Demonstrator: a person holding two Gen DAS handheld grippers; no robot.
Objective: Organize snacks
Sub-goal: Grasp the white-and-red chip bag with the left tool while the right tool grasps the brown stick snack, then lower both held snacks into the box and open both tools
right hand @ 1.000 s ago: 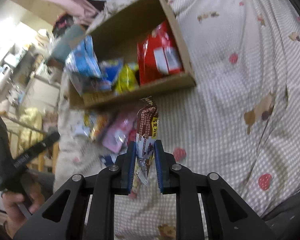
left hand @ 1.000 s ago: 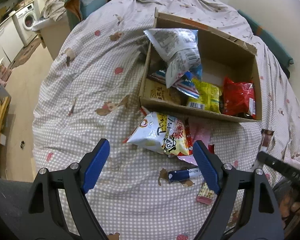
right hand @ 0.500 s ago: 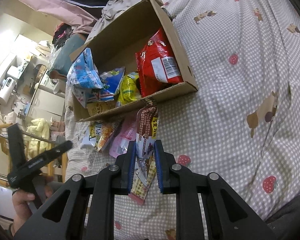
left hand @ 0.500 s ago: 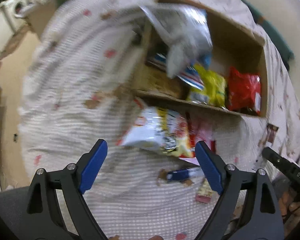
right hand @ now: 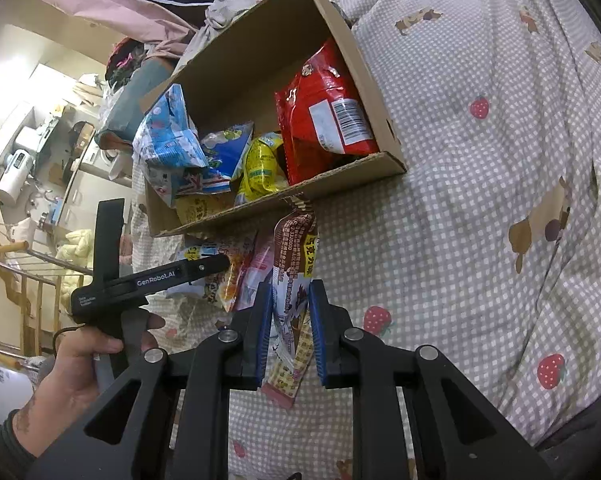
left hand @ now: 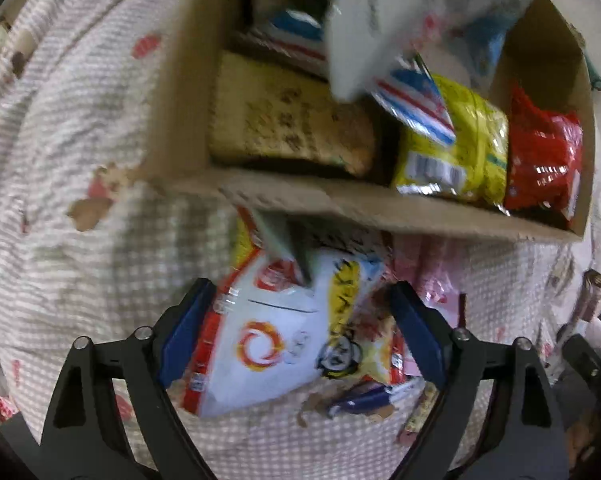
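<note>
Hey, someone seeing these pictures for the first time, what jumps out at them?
The cardboard box on the checked cloth, with a red bag at its right end. The right gripper pinches a brown snack stick, while the left gripper straddles a white chip bag.

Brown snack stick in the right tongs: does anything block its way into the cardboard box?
Only the box's near wall, which it must clear. The brown snack stick, clamped in the right tongs, reaches up to that wall; behind it lie a yellow packet and red bag.
</note>
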